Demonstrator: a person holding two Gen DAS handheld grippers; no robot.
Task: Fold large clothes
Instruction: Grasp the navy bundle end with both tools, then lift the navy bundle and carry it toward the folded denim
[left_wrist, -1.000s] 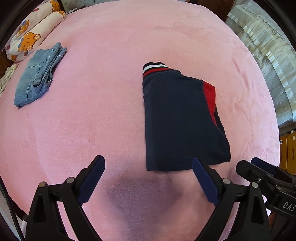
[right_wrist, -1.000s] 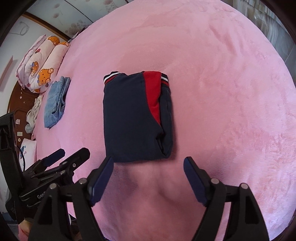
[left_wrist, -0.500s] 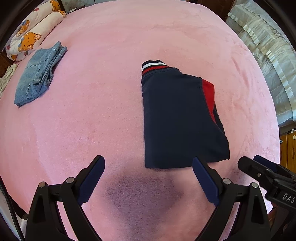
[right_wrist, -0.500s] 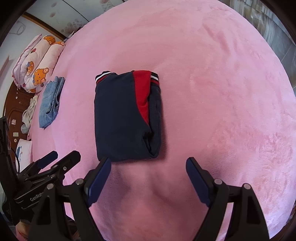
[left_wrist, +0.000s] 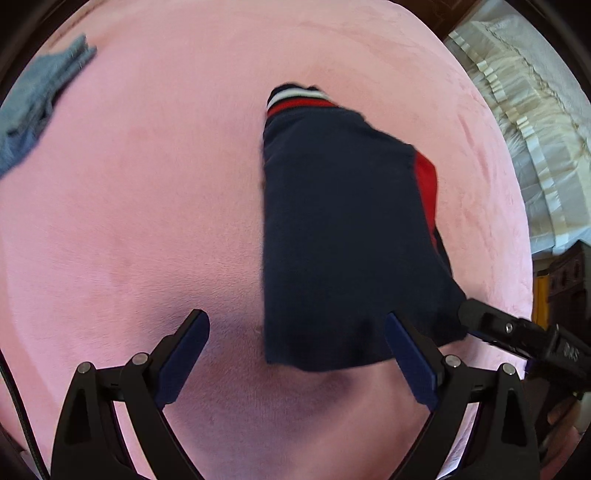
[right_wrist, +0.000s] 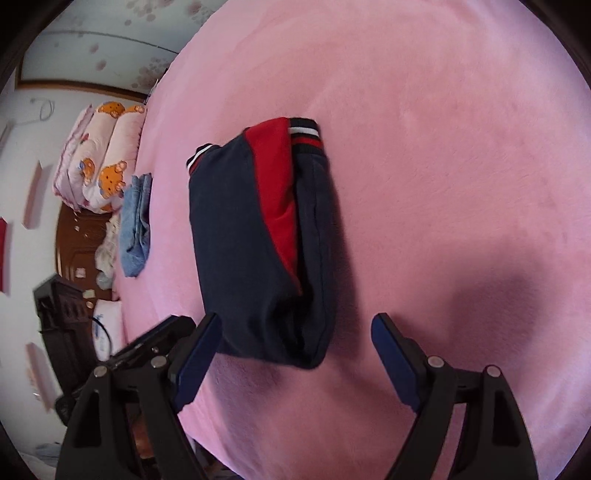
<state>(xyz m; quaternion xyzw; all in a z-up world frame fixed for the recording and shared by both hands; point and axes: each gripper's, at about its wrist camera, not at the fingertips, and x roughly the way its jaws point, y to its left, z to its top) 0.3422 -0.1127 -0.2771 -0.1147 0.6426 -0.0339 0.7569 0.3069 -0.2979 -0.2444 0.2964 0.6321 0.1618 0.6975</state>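
1. Both grippers have dropped closer to the bed since a second ago, so the folded navy garment (left_wrist: 347, 236) now fills far more of each view, and the left view is a little blurred.
2. I see my left gripper (left_wrist: 295, 354) at the bottom of its frame with the jaws spread wide and nothing between the pads; its right finger (left_wrist: 410, 365) overlaps the garment's near edge in the picture, but I cannot tell whether it touches.
3. My right gripper (right_wrist: 291, 358) also stands wide apart and grips nothing; the garment's near folded end lies between its fingers in the frame, closer to the left finger (right_wrist: 195, 362).
4. I see the garment lying folded on the pink blanket (right_wrist: 461, 184), centre-left of the right view, with a red panel (right_wrist: 277, 184) and a striped waistband (right_wrist: 304, 134) at its far end.
5. Folded blue jeans (right_wrist: 135, 225) lie well apart at the left of that view, beside the bear-print pillows (right_wrist: 103, 166).
6. At the lower right of the left view the right gripper's black finger reaches the garment's corner.
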